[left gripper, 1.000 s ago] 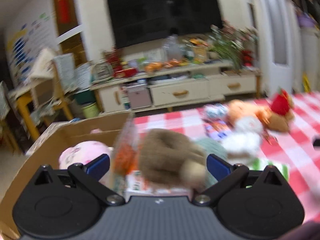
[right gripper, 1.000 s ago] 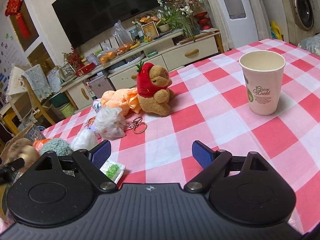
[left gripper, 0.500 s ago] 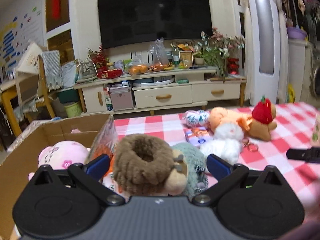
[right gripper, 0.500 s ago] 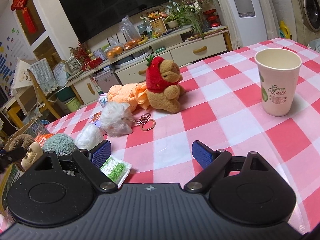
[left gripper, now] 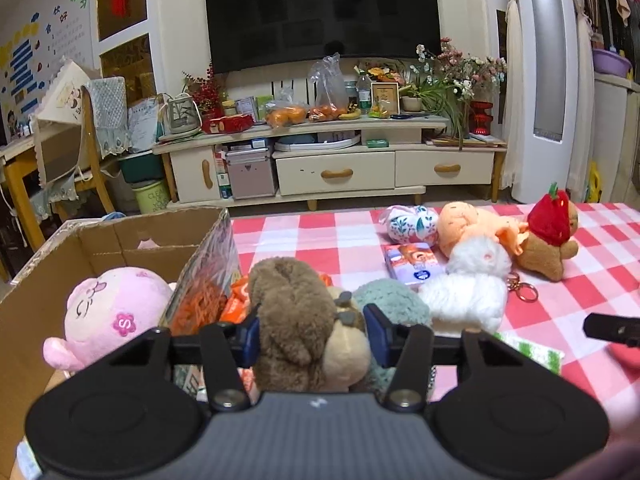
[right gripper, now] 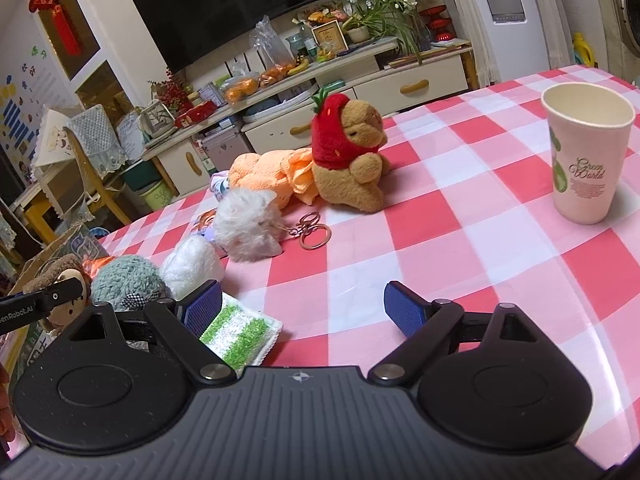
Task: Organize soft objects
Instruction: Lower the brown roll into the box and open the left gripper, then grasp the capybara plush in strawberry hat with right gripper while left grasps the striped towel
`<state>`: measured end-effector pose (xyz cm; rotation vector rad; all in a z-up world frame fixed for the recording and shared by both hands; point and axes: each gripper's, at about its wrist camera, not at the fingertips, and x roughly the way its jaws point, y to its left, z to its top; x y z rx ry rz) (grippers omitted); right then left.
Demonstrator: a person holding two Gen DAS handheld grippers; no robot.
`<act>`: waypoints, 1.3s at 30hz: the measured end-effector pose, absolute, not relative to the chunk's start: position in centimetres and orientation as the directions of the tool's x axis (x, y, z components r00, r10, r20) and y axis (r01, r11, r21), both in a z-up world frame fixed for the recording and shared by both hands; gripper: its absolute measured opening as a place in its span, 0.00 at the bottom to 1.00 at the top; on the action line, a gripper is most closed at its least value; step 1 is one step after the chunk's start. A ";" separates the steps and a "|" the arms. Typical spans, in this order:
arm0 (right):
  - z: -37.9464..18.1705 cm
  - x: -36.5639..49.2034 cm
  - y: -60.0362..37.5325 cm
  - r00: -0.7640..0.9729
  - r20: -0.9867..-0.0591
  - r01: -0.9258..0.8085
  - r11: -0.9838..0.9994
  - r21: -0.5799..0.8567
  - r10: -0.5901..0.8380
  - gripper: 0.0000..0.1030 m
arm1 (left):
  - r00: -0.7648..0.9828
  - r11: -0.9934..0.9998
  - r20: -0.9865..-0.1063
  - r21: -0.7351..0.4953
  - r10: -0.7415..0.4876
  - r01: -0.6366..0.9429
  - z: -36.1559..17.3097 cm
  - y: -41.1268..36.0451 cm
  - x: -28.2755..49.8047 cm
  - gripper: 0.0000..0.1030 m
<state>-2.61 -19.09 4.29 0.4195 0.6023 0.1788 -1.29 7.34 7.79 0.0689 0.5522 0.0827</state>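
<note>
My left tool (left gripper: 312, 334) has just been closing on the fuzzy brown plush toy with a tan snout (left gripper: 304, 320), low centre of its view, pads pressing its sides, beside the open cardboard box (left gripper: 100, 240) at left. My right tool (right gripper: 302, 306) stands wide over the red-checked worktop (right gripper: 460, 208), holding nothing.
</note>
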 end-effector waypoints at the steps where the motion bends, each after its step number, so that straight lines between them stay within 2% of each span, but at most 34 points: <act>1: 4.2 -2.6 -19.0 0.810 -0.512 -0.042 0.900 0.434 0.285 1.00 | 0.851 0.995 -0.518 0.075 0.089 -0.059 8.0 7.5 -1.5 0.48; 10: 4.4 -2.7 -17.6 0.814 -0.501 -0.074 0.907 0.415 0.296 1.00 | 0.899 0.998 -0.435 -0.015 0.046 -0.058 12.2 10.0 -3.7 0.48; 17: 4.1 -2.5 -16.8 0.811 -0.508 -0.081 0.916 0.394 0.290 1.00 | 0.901 0.980 -0.416 -0.094 0.121 -0.175 13.7 16.0 -5.5 0.48; 21: 3.9 -2.3 -16.4 0.809 -0.516 -0.077 0.920 0.384 0.283 1.00 | 0.882 0.963 -0.431 -0.094 0.189 -0.252 13.4 18.8 -6.0 0.48; 24: 3.7 -2.2 -16.1 0.806 -0.523 -0.077 0.925 0.373 0.278 1.00 | 0.847 0.948 -0.479 -0.087 0.230 -0.307 12.5 20.4 -5.7 0.55; 27: 3.7 -2.3 -15.8 0.806 -0.526 -0.078 0.930 0.360 0.272 1.00 | 0.827 0.935 -0.488 -0.060 0.279 -0.350 12.2 21.0 -5.6 0.66; 29: 3.7 -2.2 -15.8 0.805 -0.527 -0.078 0.930 0.360 0.272 1.00 | 0.829 0.931 -0.476 -0.053 0.294 -0.361 12.6 20.9 -5.7 0.82; 33: 3.6 -2.4 -15.9 0.805 -0.530 -0.075 0.931 0.358 0.269 1.00 | 0.850 0.937 -0.440 -0.047 0.291 -0.345 13.2 20.1 -5.8 0.86; 39: 3.7 -2.6 -16.7 0.804 -0.531 -0.061 0.925 0.376 0.269 1.00 | 0.884 0.971 -0.422 -0.036 0.200 -0.237 13.1 17.0 -5.6 0.89</act>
